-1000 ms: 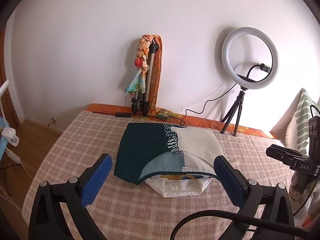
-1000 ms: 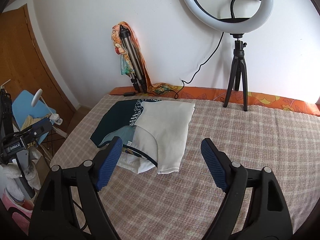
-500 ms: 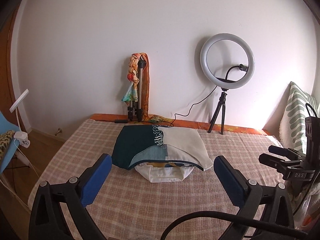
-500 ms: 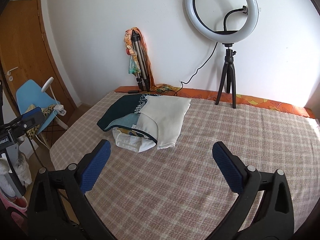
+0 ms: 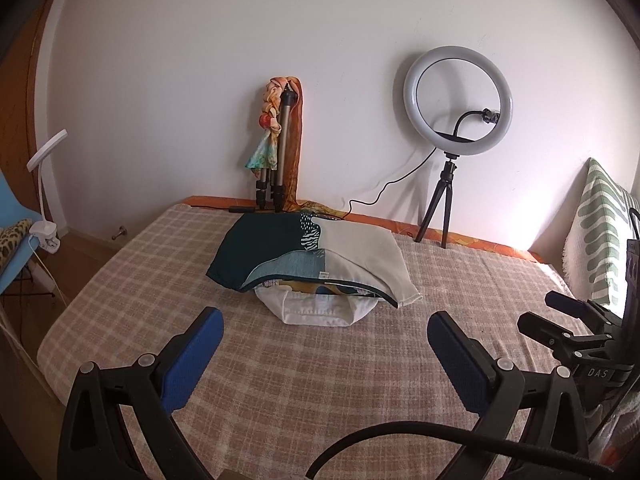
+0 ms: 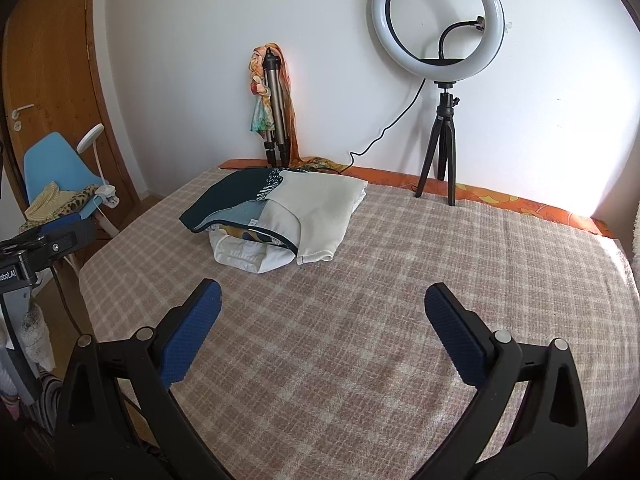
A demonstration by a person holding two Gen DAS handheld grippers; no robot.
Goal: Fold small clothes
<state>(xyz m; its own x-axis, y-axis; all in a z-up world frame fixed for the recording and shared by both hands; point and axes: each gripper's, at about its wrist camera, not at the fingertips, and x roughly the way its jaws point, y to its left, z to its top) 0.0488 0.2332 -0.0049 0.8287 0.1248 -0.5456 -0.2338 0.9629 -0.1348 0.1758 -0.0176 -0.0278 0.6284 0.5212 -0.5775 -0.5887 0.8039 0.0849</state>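
A folded garment in dark teal, light blue and cream (image 5: 312, 256) lies on the checked bed cover (image 5: 320, 380), on top of a folded white piece (image 5: 316, 310) that sticks out at the near side. The pile also shows in the right wrist view (image 6: 280, 212), with the white piece (image 6: 244, 254) under it. My left gripper (image 5: 324, 344) is open and empty, well short of the pile. My right gripper (image 6: 322, 316) is open and empty, nearer than the pile and to its right.
A ring light on a small tripod (image 5: 456, 120) and a folded tripod wrapped in a scarf (image 5: 276, 152) stand against the far wall. A striped cushion (image 5: 600, 248) and another gripper rig (image 5: 580, 344) are at the right. A blue chair (image 6: 60, 184) and wooden door (image 6: 48, 60) are left.
Both grippers have pulled back from the folded pile, which now sits farther off in both views. Both stay open and empty. The pile has not moved.
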